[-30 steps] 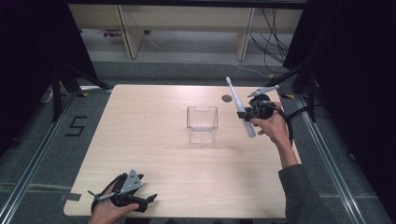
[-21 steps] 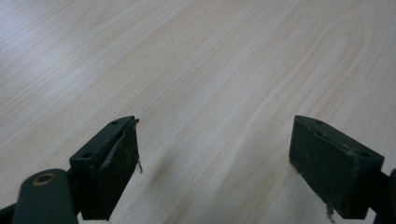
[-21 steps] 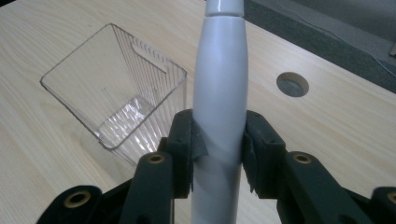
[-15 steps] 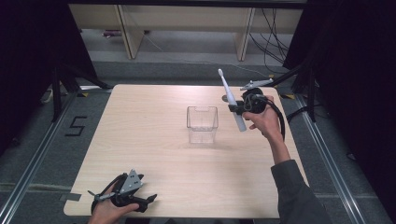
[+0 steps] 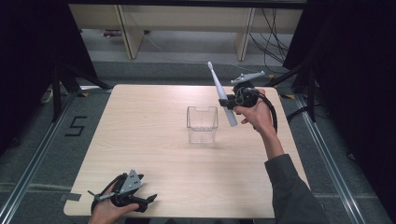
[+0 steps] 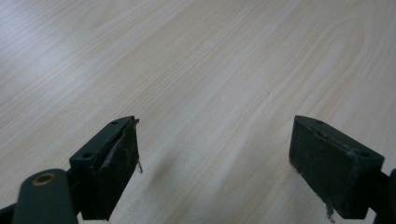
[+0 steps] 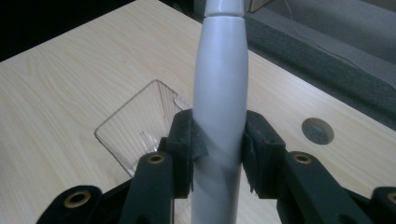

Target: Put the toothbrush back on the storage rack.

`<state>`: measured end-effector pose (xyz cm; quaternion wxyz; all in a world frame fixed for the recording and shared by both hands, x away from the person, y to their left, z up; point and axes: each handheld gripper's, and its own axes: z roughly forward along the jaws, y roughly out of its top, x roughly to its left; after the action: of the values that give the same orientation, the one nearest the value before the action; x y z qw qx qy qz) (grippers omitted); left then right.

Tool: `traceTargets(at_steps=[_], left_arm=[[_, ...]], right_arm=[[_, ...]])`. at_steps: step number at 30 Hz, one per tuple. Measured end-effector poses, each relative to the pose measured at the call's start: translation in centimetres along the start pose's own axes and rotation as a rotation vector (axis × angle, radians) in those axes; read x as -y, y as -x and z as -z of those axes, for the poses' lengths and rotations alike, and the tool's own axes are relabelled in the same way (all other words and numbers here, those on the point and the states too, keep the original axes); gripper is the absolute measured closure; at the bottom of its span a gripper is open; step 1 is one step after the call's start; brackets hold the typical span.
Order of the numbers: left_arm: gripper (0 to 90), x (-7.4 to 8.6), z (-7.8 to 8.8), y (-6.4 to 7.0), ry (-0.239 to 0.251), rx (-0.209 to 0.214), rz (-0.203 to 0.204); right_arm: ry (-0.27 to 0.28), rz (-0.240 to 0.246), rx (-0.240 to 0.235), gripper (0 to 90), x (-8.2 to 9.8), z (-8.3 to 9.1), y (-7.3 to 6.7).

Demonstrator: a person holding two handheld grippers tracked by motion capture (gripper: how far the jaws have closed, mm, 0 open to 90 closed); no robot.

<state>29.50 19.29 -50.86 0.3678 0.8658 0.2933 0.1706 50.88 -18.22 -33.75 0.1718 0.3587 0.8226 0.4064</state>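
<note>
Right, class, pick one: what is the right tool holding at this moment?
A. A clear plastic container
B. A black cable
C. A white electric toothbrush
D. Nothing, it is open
C: the right tool is shut on the white electric toothbrush, its handle clamped between both jaws, held in the air beside the clear container.

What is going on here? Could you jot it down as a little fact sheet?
Setting: wooden table
Right hand-held gripper: raised above the table, clamped on a white electric toothbrush
Toothbrush: brush end up, tilted, lower end beside the box's right side
Clear plastic box: mid-table, open top, looks empty
Left hand-held gripper: near the front left edge, jaws apart, holding nothing
Round hole: in the tabletop, far right
</note>
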Motion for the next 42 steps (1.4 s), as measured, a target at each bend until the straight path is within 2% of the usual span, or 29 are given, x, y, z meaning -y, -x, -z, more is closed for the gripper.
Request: traceTargets(at_steps=[1, 5, 8, 9, 14, 15, 16, 19, 20, 21, 25, 26, 27, 28, 30, 31, 33, 35, 37, 38, 39, 40, 41, 42], left_arm=[[15.3, 0.0, 0.0, 0.0, 0.0, -0.001, 0.0], [15.3, 0.0, 0.0, 0.0, 0.0, -0.001, 0.0], [15.3, 0.0, 0.0, 0.0, -0.008, -0.003, -0.006], [15.3, 0.0, 0.0, 0.0, -0.008, -0.003, -0.006], [15.3, 0.0, 0.1, 0.0, -0.001, -0.006, -0.007], [15.3, 0.0, 0.1, 0.0, -0.001, -0.006, -0.005], [15.4, 0.0, 0.1, 0.0, -0.003, -0.003, -0.007], [15.3, 0.0, 0.1, 0.0, -0.008, -0.002, -0.007], [15.3, -0.1, 0.1, 0.0, -0.008, -0.002, -0.008], [15.3, -0.1, 0.1, 0.0, -0.008, -0.002, -0.007], [15.4, -0.1, 0.1, 0.0, -0.009, -0.002, -0.007], [15.3, -0.1, 0.1, 0.0, -0.008, -0.001, -0.009], [15.4, -0.1, 0.1, 0.0, -0.003, 0.006, -0.003], [15.3, -0.1, 0.1, 0.0, -0.01, 0.001, -0.013], [15.3, 0.0, 0.1, 0.0, -0.005, -0.002, -0.01], [15.3, 0.0, 0.1, 0.0, -0.005, -0.002, -0.01], [15.3, -0.1, 0.1, 0.1, -0.003, -0.001, -0.004], [15.3, -0.1, 0.1, 0.0, -0.003, 0.004, -0.005], [15.3, -0.1, 0.1, 0.0, -0.004, 0.004, -0.006], [15.3, -0.1, 0.1, 0.1, -0.004, 0.004, -0.001], [15.3, -0.1, 0.1, 0.0, -0.004, 0.005, -0.005], [15.3, -0.1, 0.1, 0.0, -0.004, 0.005, -0.005], [15.3, -0.1, 0.1, 0.0, -0.004, 0.006, -0.006], [15.4, -0.1, 0.1, 0.0, -0.003, 0.005, -0.006]], right_arm=[[-0.012, 0.003, -0.018, 67.0, -0.5, 0.1, -0.3], [-0.004, 0.026, -0.028, 67.0, -1.3, -0.5, -1.1], [-0.003, 0.016, -0.046, 67.0, -1.9, -1.1, -1.7], [-0.006, 0.036, -0.043, 67.0, -2.1, -1.3, -1.8], [-0.01, 0.029, -0.06, 67.0, -2.6, -2.3, -2.4], [-0.01, 0.013, -0.065, 67.0, -2.7, -2.8, -2.7], [-0.02, 0.023, -0.067, 67.0, -2.8, -3.1, -2.7], [-0.025, 0.04, -0.062, 67.0, -2.9, -3.9, -2.9], [-0.015, 0.03, -0.06, 67.0, -2.9, -4.2, -3.0], [-0.03, 0.023, -0.065, 67.0, -2.9, -4.4, -3.1], [-0.025, 0.036, -0.066, 67.0, -3.0, -5.4, -3.2], [-0.046, 0.036, -0.071, 66.9, -3.1, -5.5, -3.2], [-0.025, 0.041, -0.067, 67.0, -3.0, -5.9, -3.3], [-0.027, 0.059, -0.062, 67.0, -3.0, -6.1, -3.2], [-0.046, 0.033, -0.068, 67.0, -2.9, -6.5, -3.4], [-0.049, 0.056, -0.072, 67.0, -2.9, -6.8, -3.4], [-0.06, 0.07, -0.067, 67.0, -2.8, -7.3, -3.5], [-0.073, 0.063, -0.062, 67.0, -2.7, -7.7, -3.6], [-0.076, 0.085, -0.052, 67.0, -2.5, -8.2, -3.7], [-0.094, 0.088, -0.062, 66.9, -2.5, -8.2, -3.7], [-0.088, 0.077, -0.056, 66.9, -2.3, -8.4, -3.8], [-0.082, 0.098, -0.057, 67.0, -2.2, -8.7, -3.7], [-0.103, 0.092, -0.058, 66.9, -2.1, -8.7, -3.8], [-0.109, 0.107, -0.052, 66.9, -1.9, -8.9, -3.8]])
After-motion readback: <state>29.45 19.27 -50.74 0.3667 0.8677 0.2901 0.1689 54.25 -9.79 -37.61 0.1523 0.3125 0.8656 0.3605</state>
